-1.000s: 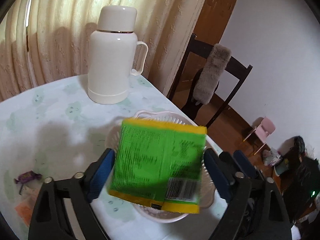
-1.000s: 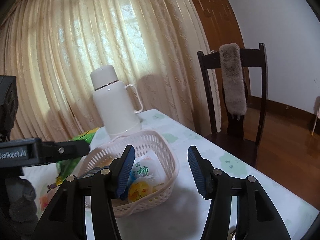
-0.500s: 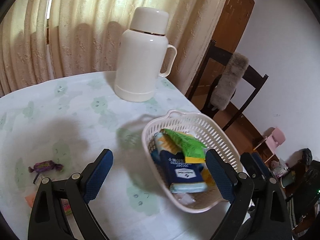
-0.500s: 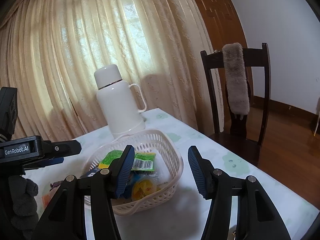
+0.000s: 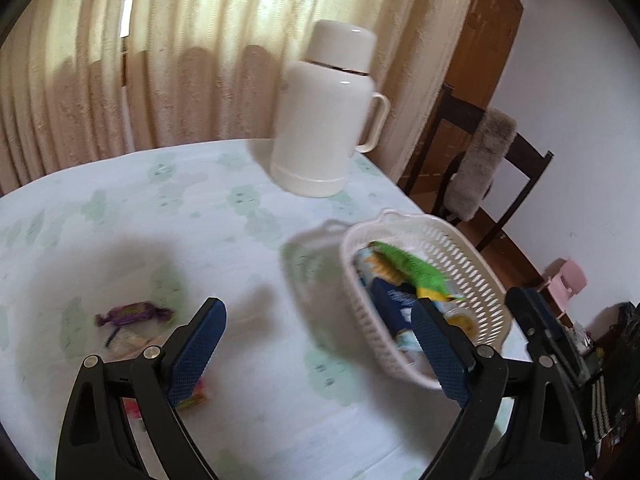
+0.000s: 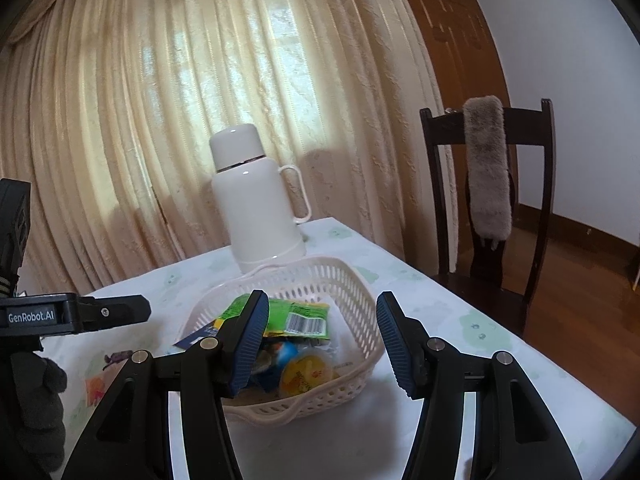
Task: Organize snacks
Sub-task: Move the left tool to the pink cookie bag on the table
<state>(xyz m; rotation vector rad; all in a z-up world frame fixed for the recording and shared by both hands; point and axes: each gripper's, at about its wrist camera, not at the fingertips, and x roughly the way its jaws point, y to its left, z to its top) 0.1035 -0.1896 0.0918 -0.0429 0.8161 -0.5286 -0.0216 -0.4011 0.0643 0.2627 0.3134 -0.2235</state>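
Note:
A white slotted basket [image 5: 472,264] [image 6: 352,280] stands on the table and holds a green snack packet [image 5: 416,266] [image 6: 296,316], a dark blue packet [image 5: 394,300], a yellow jelly cup [image 6: 306,374] and other snacks. My left gripper [image 5: 316,348] is open and empty above the table, left of the basket. A purple wrapped candy [image 5: 132,314] and other small sweets [image 5: 192,398] lie loose near its left finger. My right gripper [image 6: 322,340] is open and empty, hovering in front of the basket.
A white thermos jug [image 5: 324,120] [image 6: 256,200] stands behind the basket near the curtain. A dark wooden chair [image 6: 488,200] with a grey fur cover is beyond the table's right edge. The left gripper's body [image 6: 60,314] shows at the left of the right wrist view.
My left gripper let go of the green packet, which now lies in the basket. The left gripper has then drawn back to the left, towards the loose sweets. My right gripper has hardly moved.

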